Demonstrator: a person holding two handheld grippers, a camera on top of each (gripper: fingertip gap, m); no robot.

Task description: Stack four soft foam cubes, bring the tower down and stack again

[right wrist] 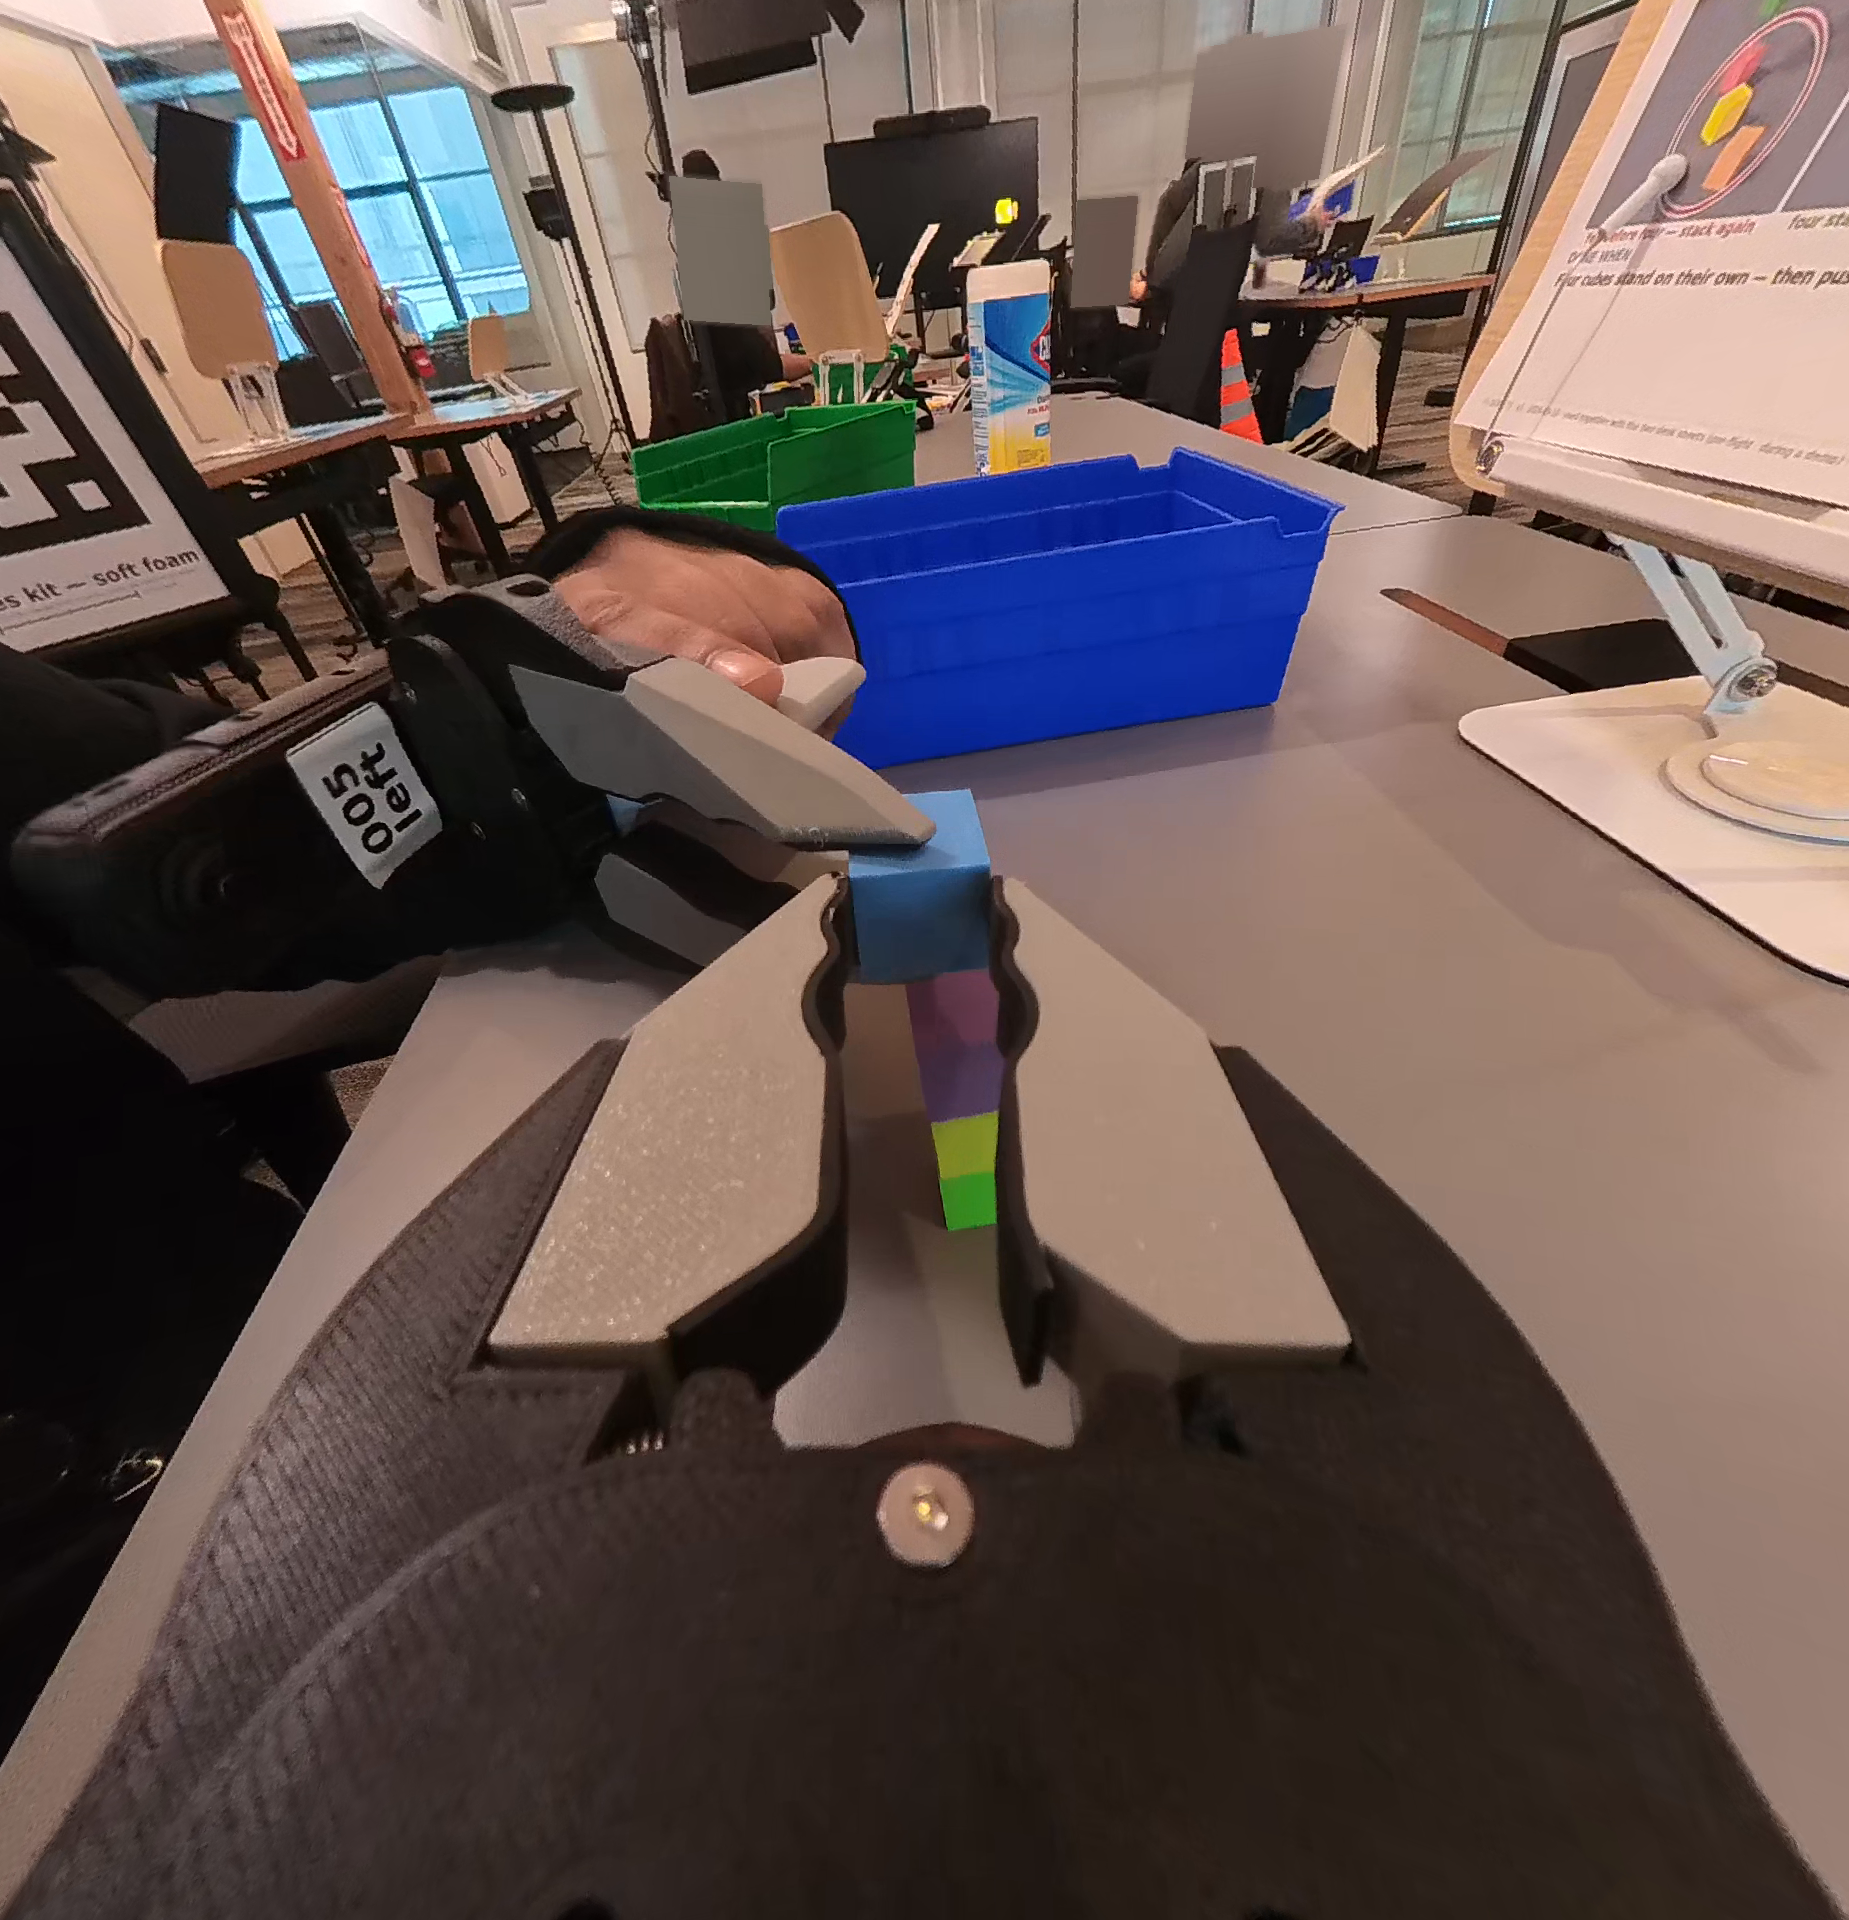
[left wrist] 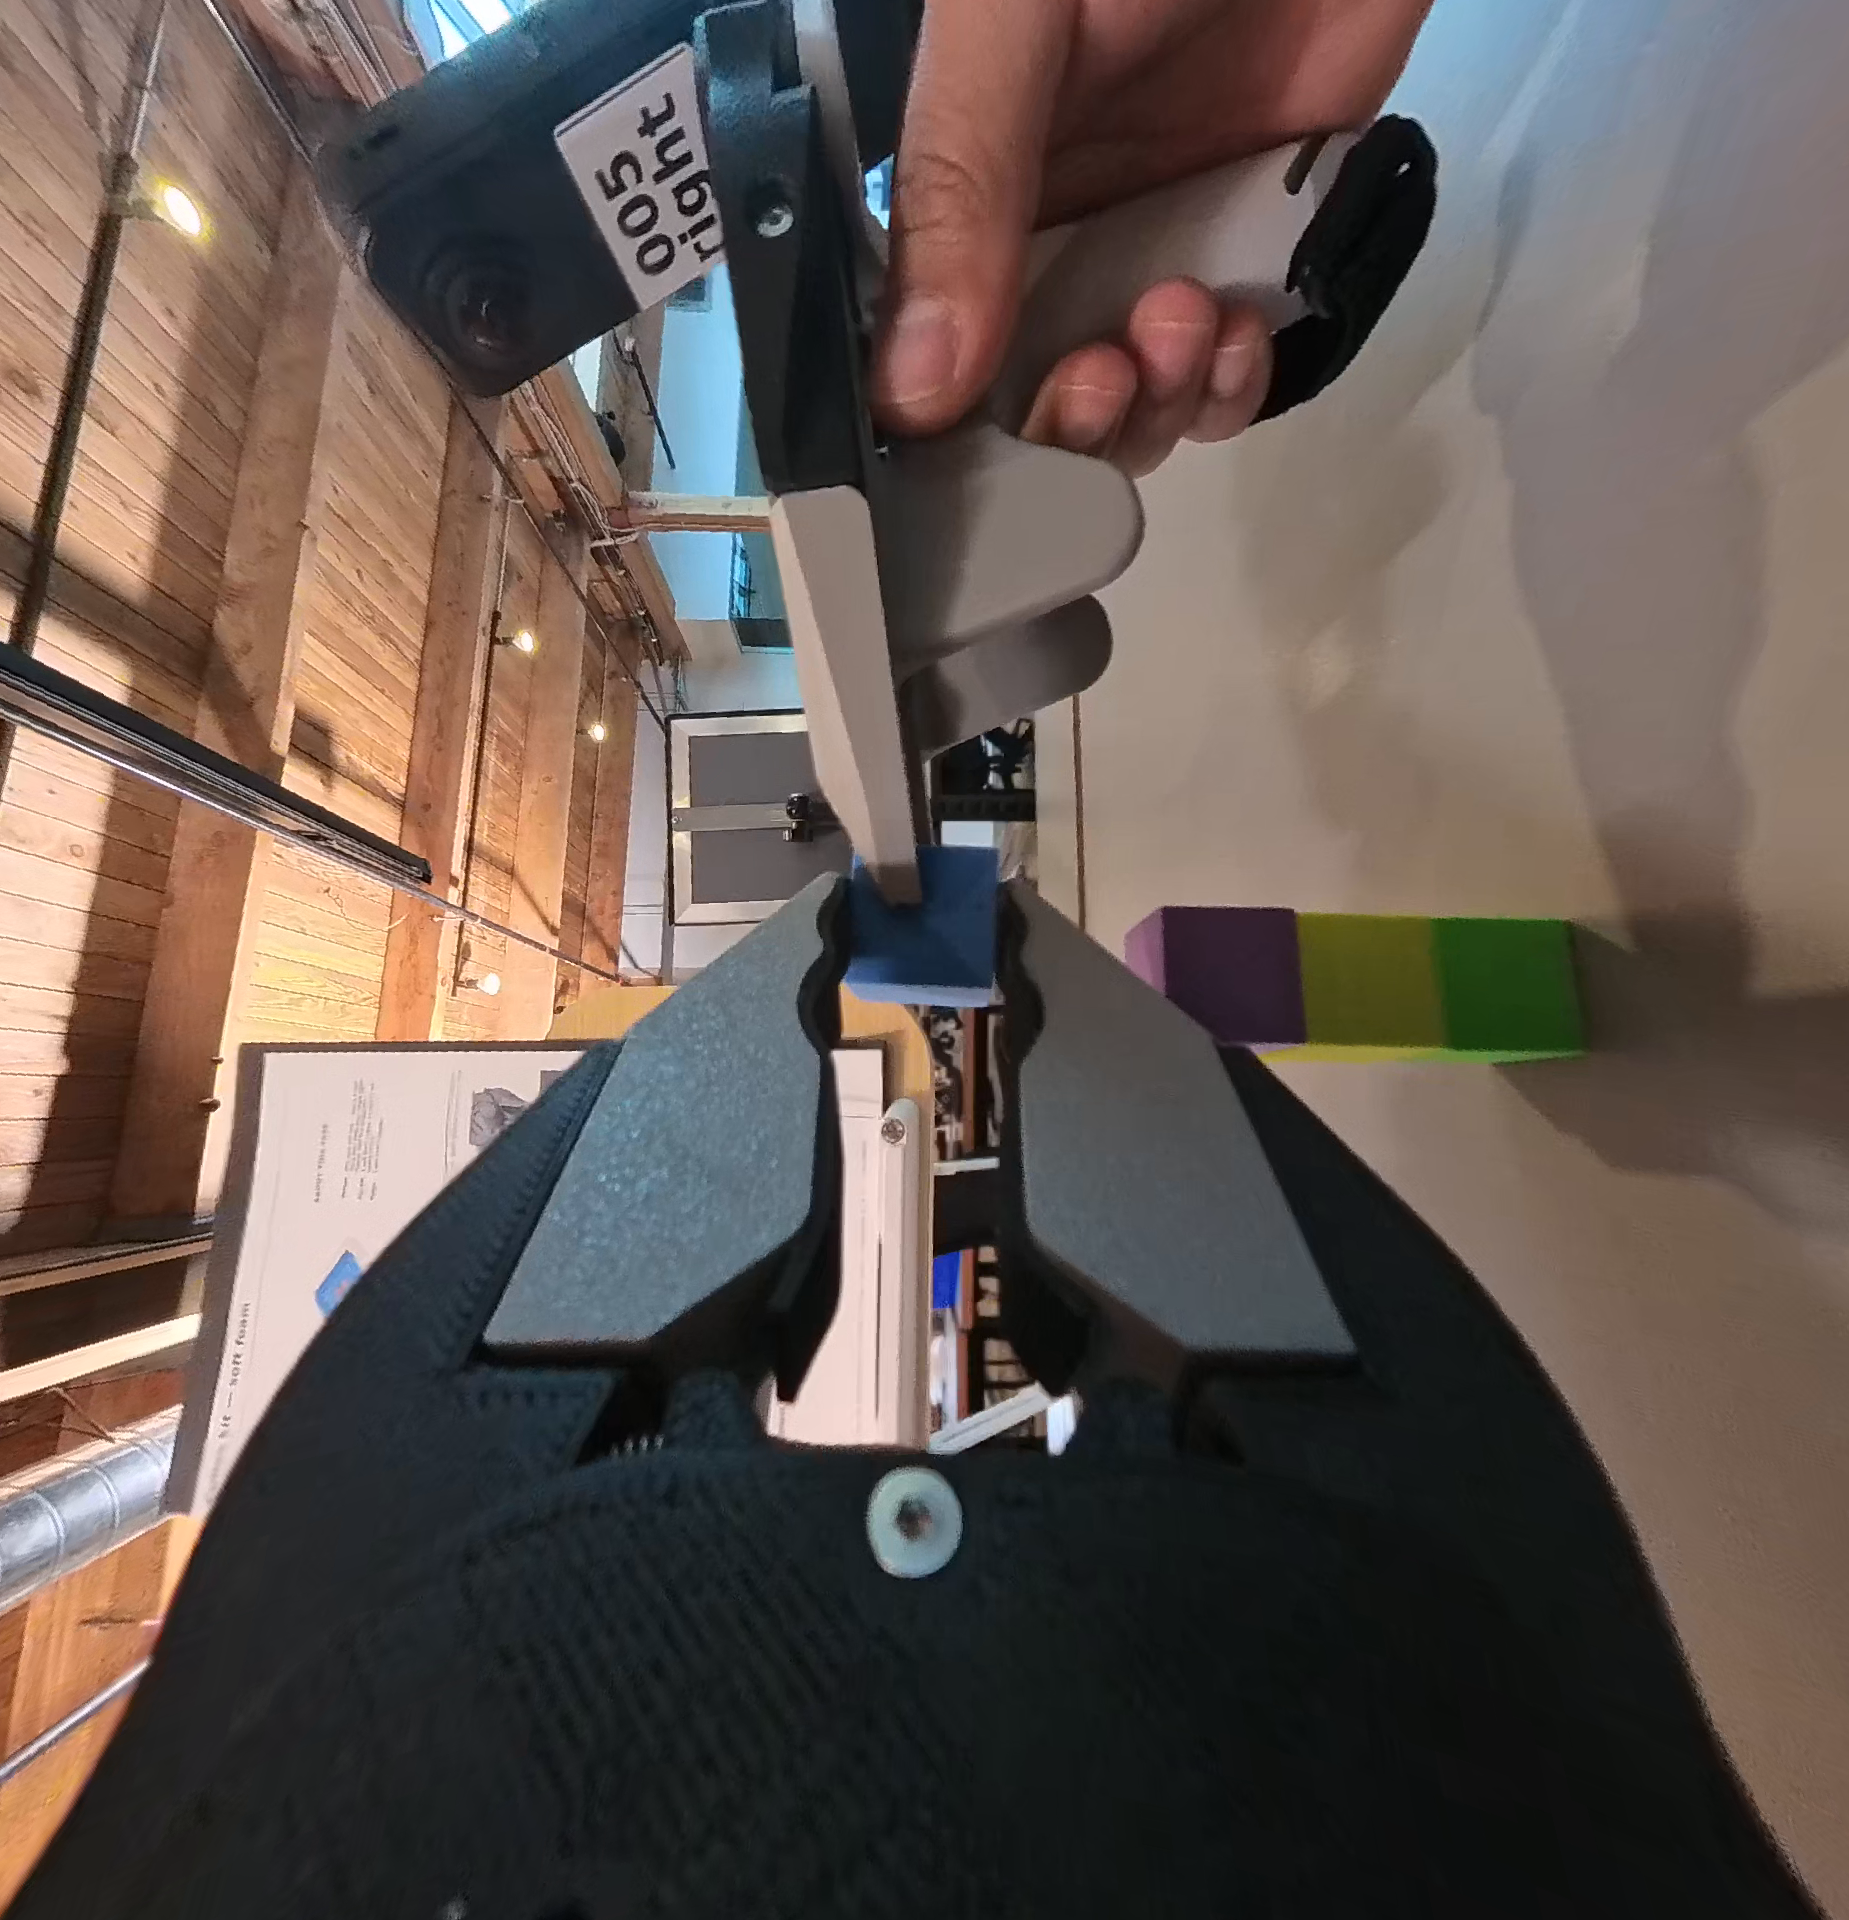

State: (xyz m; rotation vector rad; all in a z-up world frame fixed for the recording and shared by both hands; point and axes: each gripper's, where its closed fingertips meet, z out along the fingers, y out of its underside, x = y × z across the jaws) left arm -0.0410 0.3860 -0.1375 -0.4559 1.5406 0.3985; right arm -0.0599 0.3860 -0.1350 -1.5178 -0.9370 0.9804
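Both hand-held grippers grip the same soft blue foam cube [right wrist: 918,914], which is held in the air above and slightly off from a three-cube stack. The right hand-held gripper [right wrist: 922,961] has its two grey fingers closed onto the cube's left and right faces, while the left hand-held gripper [left wrist: 918,940] pinches it across two other faces, one finger lying over the top.

The right wrist view looks down past the cube at the stack on the grey worktop [right wrist: 1367,1039]: a purple foam cube [right wrist: 959,1039] on top, a yellow-green foam cube [right wrist: 967,1143] below it and a green foam cube [right wrist: 970,1200] at the bottom, partly hidden by the fingers. A blue plastic bin [right wrist: 1065,613] and a green plastic bin [right wrist: 774,462] stand farther back.

The left wrist view (rolled onto its side) shows the stack clear of the fingers: purple [left wrist: 1226,971], yellow-green [left wrist: 1367,982], green [left wrist: 1507,982], touching face to face, with a visible gap between the blue cube [left wrist: 925,935] and the purple one. It also shows a person's hand [left wrist: 1055,229] wrapped around the right hand-held gripper's handle.
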